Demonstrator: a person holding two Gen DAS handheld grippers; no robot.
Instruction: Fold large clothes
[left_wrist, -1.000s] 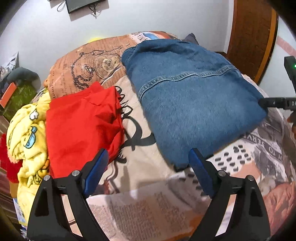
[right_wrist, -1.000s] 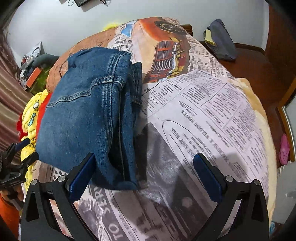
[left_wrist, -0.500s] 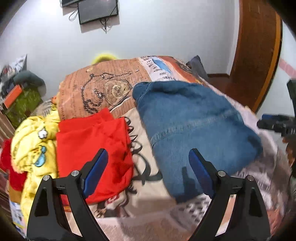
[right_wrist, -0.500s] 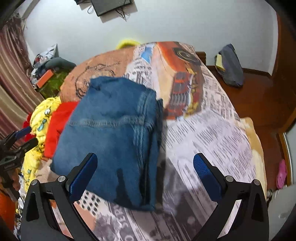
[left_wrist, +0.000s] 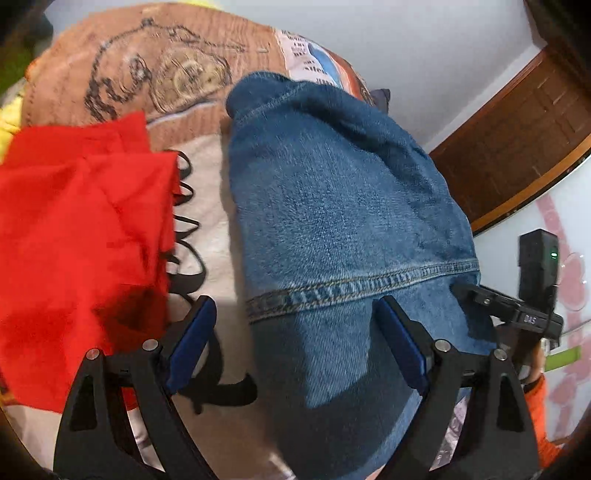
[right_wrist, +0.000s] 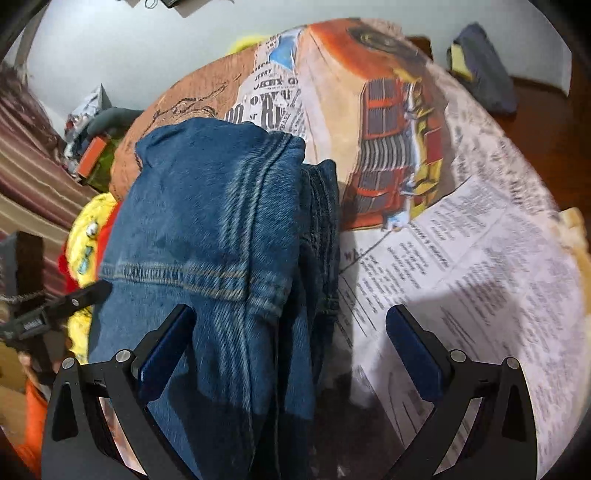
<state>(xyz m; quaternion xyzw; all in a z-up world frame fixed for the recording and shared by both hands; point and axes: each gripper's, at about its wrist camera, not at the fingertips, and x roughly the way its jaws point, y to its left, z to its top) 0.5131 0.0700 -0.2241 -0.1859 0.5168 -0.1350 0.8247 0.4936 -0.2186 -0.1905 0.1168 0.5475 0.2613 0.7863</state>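
Folded blue jeans (left_wrist: 332, 229) lie on the printed bedspread (left_wrist: 207, 206); they also show in the right wrist view (right_wrist: 221, 221). My left gripper (left_wrist: 295, 343) is open and empty, low over the near left part of the jeans, its right finger over the denim. My right gripper (right_wrist: 288, 350) is open and empty, straddling the jeans' near right edge, left finger over the denim, right finger over the bedspread (right_wrist: 461, 258). The right gripper also shows at the right edge of the left wrist view (left_wrist: 509, 314).
A folded red garment (left_wrist: 81, 229) lies left of the jeans. A yellow garment (right_wrist: 85, 251) lies beyond it. A wooden door (left_wrist: 517, 122) stands at right. A dark bag (right_wrist: 484, 66) lies on the floor past the bed. Clutter (right_wrist: 96, 147) sits at far left.
Both grippers have come down and forward, close over the near end of the jeans. The jeans have not moved. Both stay open.
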